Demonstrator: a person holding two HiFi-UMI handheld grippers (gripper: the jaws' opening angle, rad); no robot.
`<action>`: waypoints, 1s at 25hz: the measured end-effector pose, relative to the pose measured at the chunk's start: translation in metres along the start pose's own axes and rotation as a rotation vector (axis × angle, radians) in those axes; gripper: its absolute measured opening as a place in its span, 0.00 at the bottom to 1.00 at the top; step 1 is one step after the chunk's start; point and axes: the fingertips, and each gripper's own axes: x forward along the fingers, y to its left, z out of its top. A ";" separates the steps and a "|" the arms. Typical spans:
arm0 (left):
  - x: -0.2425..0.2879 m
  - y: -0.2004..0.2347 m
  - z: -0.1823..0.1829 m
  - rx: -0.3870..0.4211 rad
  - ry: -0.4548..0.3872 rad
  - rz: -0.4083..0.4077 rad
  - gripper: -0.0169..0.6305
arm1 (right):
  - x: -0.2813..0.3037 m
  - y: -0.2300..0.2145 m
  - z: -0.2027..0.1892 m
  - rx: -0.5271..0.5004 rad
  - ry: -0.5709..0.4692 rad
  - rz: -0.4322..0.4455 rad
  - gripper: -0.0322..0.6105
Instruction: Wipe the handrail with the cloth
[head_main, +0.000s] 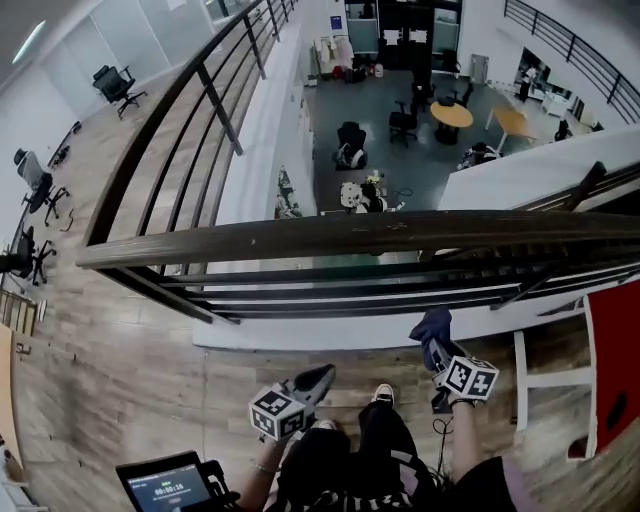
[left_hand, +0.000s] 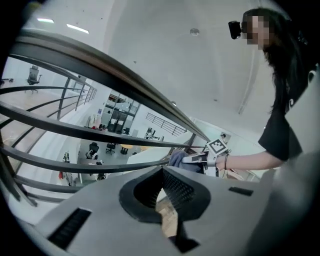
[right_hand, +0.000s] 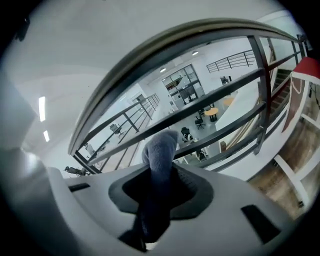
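The handrail (head_main: 350, 235) is a long, rounded top rail of dark brown wood with a dull sheen, running straight across the head view and meeting a second length at a corner on the left that recedes up the frame. Beneath it lie thin, dark metal bars (head_main: 400, 295), flat and parallel, above a white ledge. The floor (head_main: 120, 370) is of wood-grain planks. The cloth (head_main: 432, 325) is blue-grey, soft and fleecy, bunched into a rounded lump with a few folds. It stands up out of the right gripper (head_main: 432, 345), whose ribbed black jaws are clamped on its lower part. From the right gripper view the cloth (right_hand: 160, 147) rises like a thick blunt finger from the grey plastic body of the right gripper (right_hand: 159, 167), with the handrail (right_hand: 150, 47) arching well above it. In the head view the cloth sits low, in front of the ledge beneath the bars, clearly apart from the top rail. The left gripper (head_main: 318, 377) is held lower and to the left, near the person's shoes; its jaws (left_hand: 162, 172) meet at their tips with nothing between them, and plank floor shows through the gap behind. At the right edge stands a flat red panel (head_main: 615, 350) in a white frame, and a dark tablet (head_main: 165, 485) with a lit screen sits at lower left
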 end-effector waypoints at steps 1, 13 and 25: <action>-0.019 0.001 -0.003 0.014 -0.007 0.000 0.03 | -0.009 0.026 -0.009 -0.001 -0.016 0.022 0.19; -0.195 -0.013 -0.073 -0.049 -0.061 0.039 0.03 | -0.100 0.228 -0.133 0.037 -0.064 0.197 0.19; -0.178 -0.067 -0.031 0.021 -0.153 0.043 0.03 | -0.144 0.262 -0.127 -0.096 -0.033 0.300 0.19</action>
